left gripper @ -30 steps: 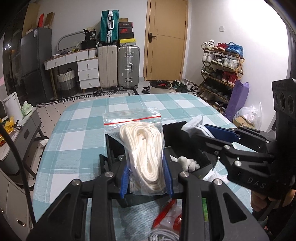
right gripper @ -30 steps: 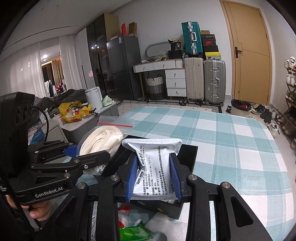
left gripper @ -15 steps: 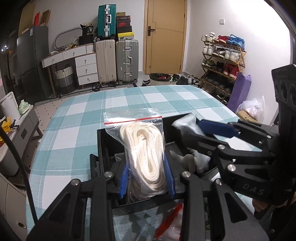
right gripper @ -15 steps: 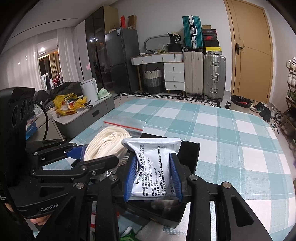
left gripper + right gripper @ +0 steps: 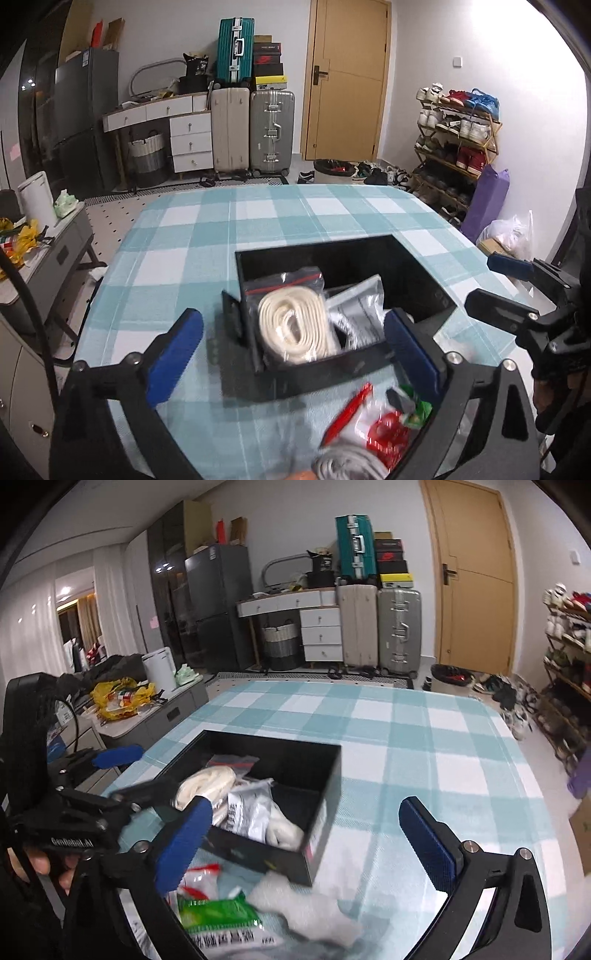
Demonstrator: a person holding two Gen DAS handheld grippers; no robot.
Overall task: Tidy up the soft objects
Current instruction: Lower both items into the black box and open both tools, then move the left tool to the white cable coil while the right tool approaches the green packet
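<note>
Both grippers are wide open and hold nothing.

From the left wrist camera, the left gripper (image 5: 291, 350) has its two blue pads far apart. Straight ahead of it sits the black box (image 5: 436, 280) on the checked tablecloth (image 5: 207, 236). Inside the box, at the near end, lies the bag of white rope (image 5: 295, 325), with its long side pointing away from the gripper. Just to its right leans the grey packet (image 5: 360, 299). Below the gripper, close to the camera, is a blurry pile of soft things (image 5: 373, 439) not yet put away: something red, something green, something grey. The pile is nearer to this gripper than the box is, and sits a bit to the right. The right gripper (image 5: 517, 291) shows at the right edge.

From the right wrist camera, the right gripper (image 5: 306, 834) is open too. The black box (image 5: 325, 775) is ahead and a little to the left, with the rope bag (image 5: 207, 782) and the grey packet (image 5: 247, 808) inside. Right under this gripper lie a green packet (image 5: 218, 915) and a white soft wad (image 5: 306, 908), near the box's near corner. The left gripper (image 5: 118, 768) shows on the left side.

The next pick is probably from that pile. Both grippers are close to it, so each would have to reach down and back, not forward.
</note>
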